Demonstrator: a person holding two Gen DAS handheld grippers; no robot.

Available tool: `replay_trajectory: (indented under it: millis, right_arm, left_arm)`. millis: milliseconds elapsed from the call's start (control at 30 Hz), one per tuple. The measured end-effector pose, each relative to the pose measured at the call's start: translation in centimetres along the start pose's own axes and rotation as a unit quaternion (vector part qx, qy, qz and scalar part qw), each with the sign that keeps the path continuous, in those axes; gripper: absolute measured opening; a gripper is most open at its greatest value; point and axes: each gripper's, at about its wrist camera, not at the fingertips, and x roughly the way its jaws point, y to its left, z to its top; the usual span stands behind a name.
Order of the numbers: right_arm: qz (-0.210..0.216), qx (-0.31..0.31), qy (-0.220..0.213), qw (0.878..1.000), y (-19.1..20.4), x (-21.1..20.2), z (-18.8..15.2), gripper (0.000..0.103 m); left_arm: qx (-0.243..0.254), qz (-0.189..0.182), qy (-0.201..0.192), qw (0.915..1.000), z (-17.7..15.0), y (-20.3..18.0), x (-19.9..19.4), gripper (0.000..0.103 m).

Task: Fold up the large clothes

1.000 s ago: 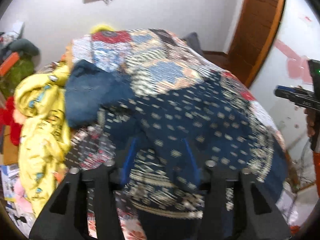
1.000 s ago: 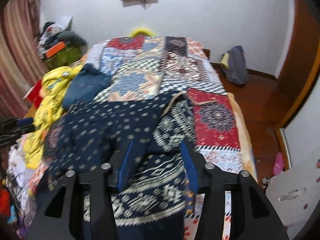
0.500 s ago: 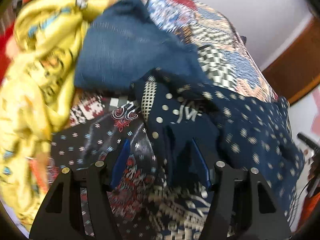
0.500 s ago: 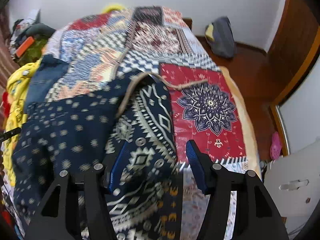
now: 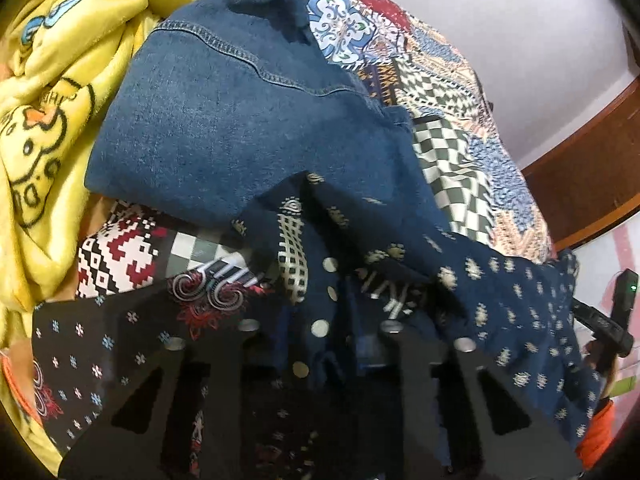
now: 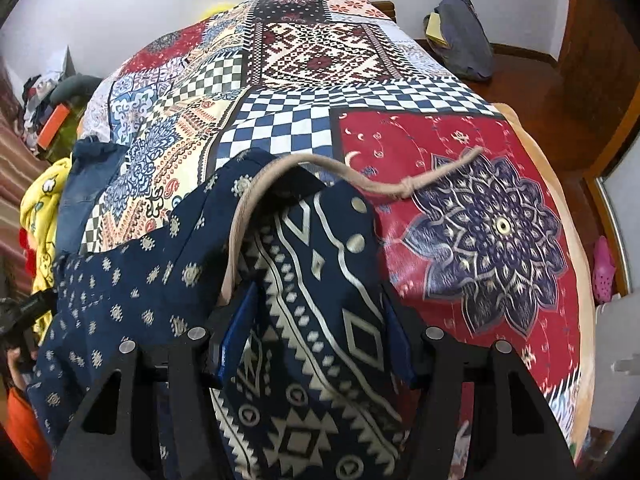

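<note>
A navy patterned garment (image 6: 132,280) with cream print and a beige drawstring (image 6: 404,188) lies across the patchwork bed (image 6: 320,52). My right gripper (image 6: 316,340) is shut on its banded waist end, low over the bed. My left gripper (image 5: 320,344) is shut on the other bunched end of the garment (image 5: 500,304), its fingertips buried in the folds. Each gripper shows at the edge of the other's view.
Folded blue jeans (image 5: 240,112) lie just ahead of the left gripper, next to a yellow cartoon blanket (image 5: 48,100). A grey bag (image 6: 460,36) sits on the wooden floor beyond the bed. A pink shoe (image 6: 604,268) lies at the right.
Both grippers have dropped down and forward toward the bed, carrying the navy garment with them. The left one has swung toward the jeans and yellow blanket.
</note>
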Motion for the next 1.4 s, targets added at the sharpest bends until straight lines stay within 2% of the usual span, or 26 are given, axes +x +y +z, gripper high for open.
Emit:
replay_trajectory:
  millis: [67, 167, 333, 533, 700, 833, 967, 1100, 1200, 1300, 1400]
  right_arm:
    - [-0.001, -0.018, 0.002, 1.000, 0.8, -0.1, -0.1, 0.034]
    - [-0.010, -0.050, -0.006, 0.999, 2.2, -0.7, -0.2, 0.017]
    - [-0.047, -0.099, -0.042, 0.993, 5.0, -3.6, -0.2, 0.014]
    - [-0.036, -0.117, -0.092, 0.988, 7.4, -7.6, 1.9, 0.010]
    - [-0.031, -0.128, -0.124, 0.984, 9.3, -8.7, 4.8, 0.010]
    - [-0.048, -0.139, -0.141, 0.979, 10.7, -7.6, 7.4, 0.010]
    - [-0.060, -0.126, -0.141, 0.980, 10.5, -5.1, 10.3, 0.010]
    - [-0.075, -0.100, -0.126, 0.984, 9.5, -1.7, 12.7, 0.010]
    - [-0.078, -0.069, -0.094, 0.990, 7.8, 1.8, 13.4, 0.010]
    - [-0.101, -0.081, -0.060, 0.990, 7.0, 4.8, 13.0, 0.010]
    - [-0.112, -0.097, -0.063, 0.987, 6.5, 5.5, 11.9, 0.015]
  left_arm:
    - [0.007, -0.003, -0.007, 0.9999, -0.3, -0.5, -0.8, 0.008]
    - [0.035, 0.000, -0.028, 0.9990, -0.6, -2.0, -2.8, 0.006]
    - [0.094, 0.017, -0.071, 0.9929, -0.2, -5.2, -7.0, 0.005]
    - [0.119, 0.006, -0.128, 0.9845, 2.1, -7.7, -11.9, 0.003]
    - [0.151, 0.032, -0.152, 0.9762, 4.7, -9.2, -12.7, 0.002]
    - [0.161, 0.058, -0.170, 0.9705, 7.2, -9.2, -12.0, 0.002]
    - [0.128, 0.074, -0.173, 0.9737, 11.1, -7.3, -10.0, 0.002]
    - [0.105, 0.116, -0.147, 0.9767, 14.0, -4.9, -5.6, 0.002]
    - [0.096, 0.137, -0.115, 0.9793, 14.5, -3.1, -1.9, 0.002]
    - [0.081, 0.145, -0.094, 0.9817, 14.2, -1.4, 0.8, 0.002]
    - [0.072, 0.146, -0.077, 0.9837, 13.7, -0.3, 2.3, 0.003]
